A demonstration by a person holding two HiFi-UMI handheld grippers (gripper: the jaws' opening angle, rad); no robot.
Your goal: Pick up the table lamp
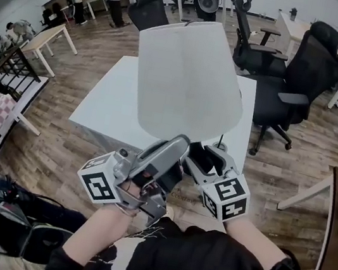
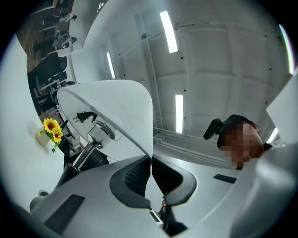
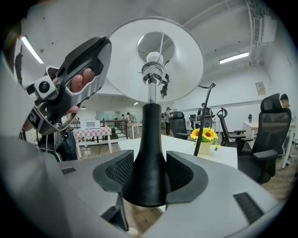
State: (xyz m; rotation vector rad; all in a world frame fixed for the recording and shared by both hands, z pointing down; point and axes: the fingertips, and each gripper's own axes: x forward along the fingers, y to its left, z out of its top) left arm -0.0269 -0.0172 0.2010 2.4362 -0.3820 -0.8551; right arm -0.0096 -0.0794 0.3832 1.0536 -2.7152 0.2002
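Right gripper [image 3: 149, 173] clamps the table lamp [image 1: 187, 83] by its stiff, likely weighty black base [image 3: 148, 135], the safe hold; left gripper [image 2: 151, 172] pinches the light, crushable shade [image 2: 116, 109] rim.

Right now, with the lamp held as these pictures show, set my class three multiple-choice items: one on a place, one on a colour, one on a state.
1. Where does the right gripper hold the table lamp with the white cone shade?
A. its black flared stem
B. its bulb socket
C. its plug

2. What colour are the flowers in the small white pot on the white table?
A. red
B. yellow
C. blue

3. How do the left gripper's jaws stand?
A. wide apart, empty
B. shut on the shade's rim
C. shut on a chair

Answers:
1. A: the right gripper view shows its pads against the stem.
2. B: yellow petals show in both gripper views.
3. B: the left gripper view shows the rim pinched between them.
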